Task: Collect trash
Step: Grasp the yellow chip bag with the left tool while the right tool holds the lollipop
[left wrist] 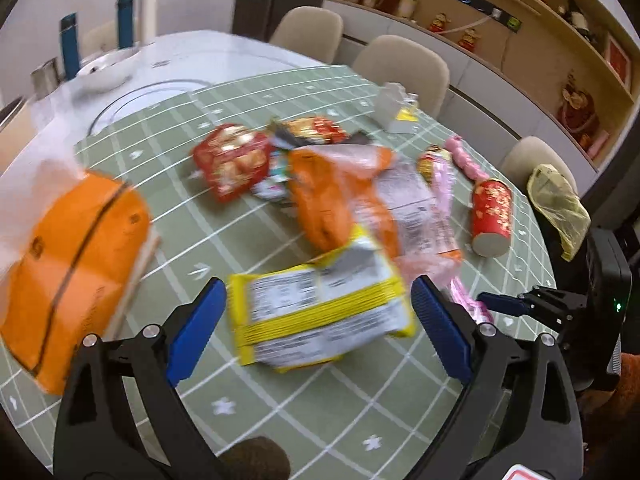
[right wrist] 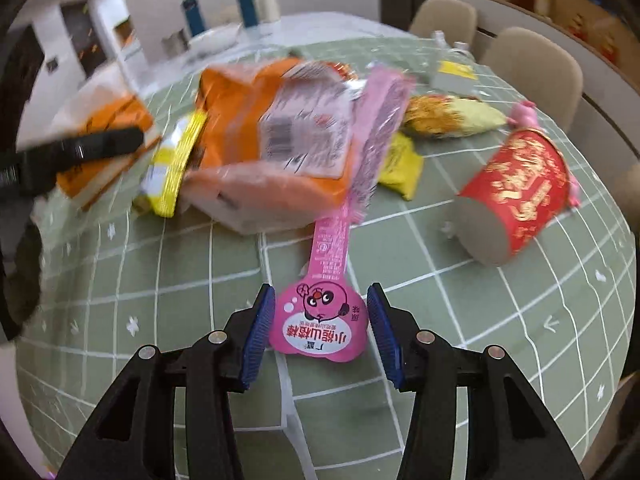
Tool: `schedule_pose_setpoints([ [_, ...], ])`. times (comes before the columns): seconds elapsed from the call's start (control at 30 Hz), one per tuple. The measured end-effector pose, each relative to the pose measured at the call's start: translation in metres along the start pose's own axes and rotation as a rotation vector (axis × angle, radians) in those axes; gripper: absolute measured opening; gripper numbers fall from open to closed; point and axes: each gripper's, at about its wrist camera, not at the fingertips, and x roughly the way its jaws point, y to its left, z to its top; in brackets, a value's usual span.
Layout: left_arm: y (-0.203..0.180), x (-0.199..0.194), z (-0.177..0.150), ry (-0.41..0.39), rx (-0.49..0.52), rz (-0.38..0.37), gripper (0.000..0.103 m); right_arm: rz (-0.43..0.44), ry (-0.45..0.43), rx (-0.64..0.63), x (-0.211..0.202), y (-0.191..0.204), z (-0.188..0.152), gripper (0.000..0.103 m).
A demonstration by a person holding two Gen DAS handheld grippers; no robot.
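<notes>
Ribbed blue pads (right wrist: pixel 256 330) flanking glossy pink wrapper (right wrist: pixel 320 320)

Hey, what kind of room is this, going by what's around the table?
Most likely a home dining room: a big table under a green checked cloth, padded chairs drawn up along it, and wall shelves holding ornaments. Snack wrappers litter the cloth.

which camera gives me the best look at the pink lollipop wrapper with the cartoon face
The right wrist view. There the pink lollipop wrapper lies face-up between the right gripper fingers, print sharp. In the left wrist view only a blurred sliver of it shows beside that gripper's fingertip.
</notes>
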Motion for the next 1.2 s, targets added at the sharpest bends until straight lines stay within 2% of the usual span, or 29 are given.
schedule_pose_setpoints([
  [0.1, 0.021, 0.008, -0.008, 0.035, -0.061, 0.021, 0.089, 0.004, -0.01, 0.052, -0.012, -0.018, -0.002, 0.011],
  [0.17, 0.024, 0.016, -0.013, 0.053, -0.078, 0.039, 0.089, -0.012, -0.013, 0.076, -0.021, -0.029, -0.007, 0.009],
  [0.23, 0.022, 0.026, -0.019, 0.078, -0.105, 0.025, 0.089, -0.029, -0.012, 0.1, -0.031, -0.043, -0.015, 0.007],
  [0.33, -0.001, 0.032, -0.025, 0.099, -0.116, -0.072, 0.089, -0.038, -0.005, 0.157, -0.043, -0.063, -0.029, 0.007],
  [0.47, -0.045, 0.027, -0.033, 0.125, -0.012, -0.222, 0.089, -0.008, -0.025, 0.196, -0.056, -0.071, -0.043, 0.007],
  [0.57, -0.054, 0.011, -0.029, 0.101, 0.062, -0.242, 0.089, 0.06, -0.061, 0.2, -0.061, -0.066, -0.046, 0.011],
  [0.67, -0.046, -0.008, -0.02, 0.064, 0.093, -0.209, 0.089, 0.121, -0.074, 0.16, -0.055, -0.048, -0.043, 0.042],
  [0.8, -0.022, -0.019, -0.013, 0.061, 0.053, -0.096, 0.089, 0.148, -0.072, 0.142, -0.034, -0.028, -0.024, 0.042],
  [0.93, -0.009, -0.023, -0.025, 0.104, -0.063, -0.07, 0.089, 0.105, -0.021, 0.142, -0.006, -0.021, -0.009, 0.042],
  [0.97, -0.007, -0.024, -0.031, 0.109, -0.088, -0.052, 0.089, 0.095, 0.004, 0.136, 0.0, -0.02, -0.008, 0.038],
  [1.0, -0.007, -0.023, -0.037, 0.113, -0.105, -0.037, 0.089, 0.113, 0.009, 0.127, 0.002, -0.018, -0.009, 0.03],
  [1.07, -0.01, -0.022, -0.048, 0.121, -0.129, -0.02, 0.089, 0.091, -0.004, 0.108, -0.003, -0.017, -0.01, 0.016],
  [1.13, -0.011, -0.022, -0.064, 0.142, -0.179, -0.027, 0.088, 0.097, -0.017, 0.1, -0.012, -0.02, -0.014, 0.013],
  [1.2, -0.014, -0.02, -0.075, 0.151, -0.242, -0.038, 0.083, 0.081, -0.02, 0.115, -0.021, -0.028, -0.02, 0.012],
])
